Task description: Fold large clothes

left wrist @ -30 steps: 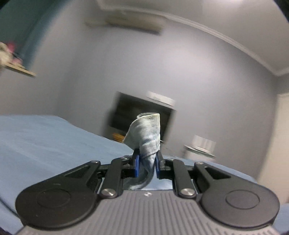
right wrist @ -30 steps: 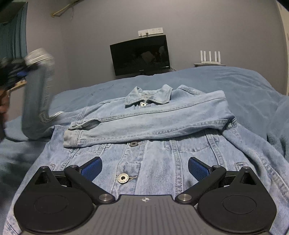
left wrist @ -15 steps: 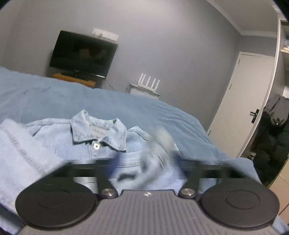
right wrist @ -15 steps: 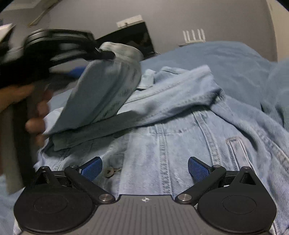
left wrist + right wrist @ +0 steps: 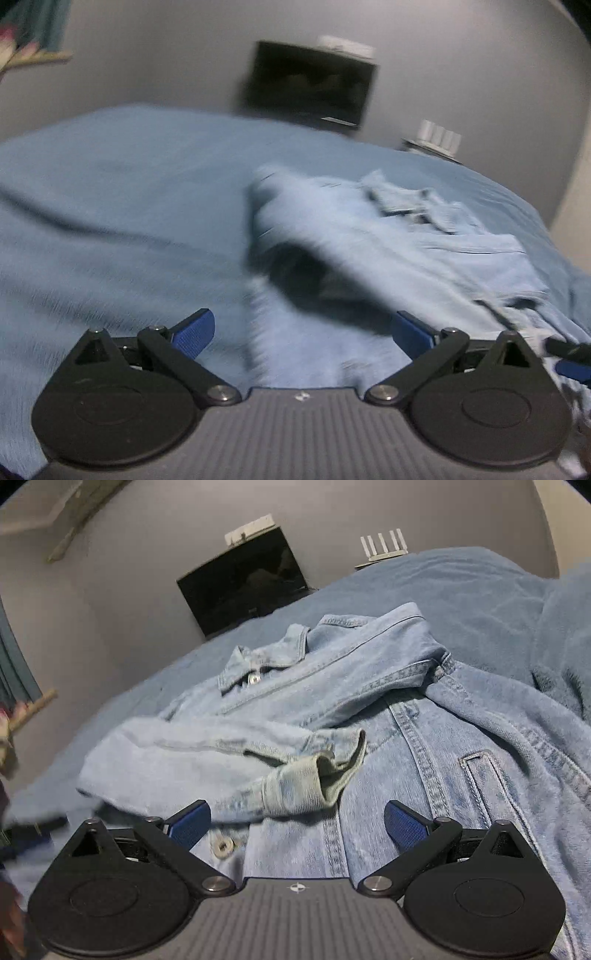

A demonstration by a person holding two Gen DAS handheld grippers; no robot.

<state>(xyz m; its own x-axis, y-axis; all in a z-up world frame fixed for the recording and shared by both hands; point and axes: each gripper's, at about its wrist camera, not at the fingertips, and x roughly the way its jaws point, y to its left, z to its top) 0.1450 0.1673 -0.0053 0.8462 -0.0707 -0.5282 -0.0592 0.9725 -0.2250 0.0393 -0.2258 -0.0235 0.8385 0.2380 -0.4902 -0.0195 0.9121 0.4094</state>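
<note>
Left wrist view: the left gripper point(image 5: 301, 330) is standing wide open with nothing clamped between its blue pads point(image 5: 194, 332). A second ago it was pinching the denim cuff high in the air; its jaws have just been opening and the cuff is no longer in them. The picture is smearing with motion. The denim jacket point(image 5: 369, 258) is lying on the blue bed point(image 5: 110, 206), ahead and to the right of the gripper, its collar pointing toward the wall television point(image 5: 310, 83).

Right wrist view: the right gripper point(image 5: 297, 823) is hovering wide open over the jacket front point(image 5: 424, 775), gripping nothing, as before. This view is showing sharply what the other blurs: the released sleeve point(image 5: 221, 771) is now lying across the chest, over the other folded sleeve, its cuff point(image 5: 317, 779) gaping just ahead of the pads. At the left edge a blurred dark shape is sitting low beside the jacket.
</note>
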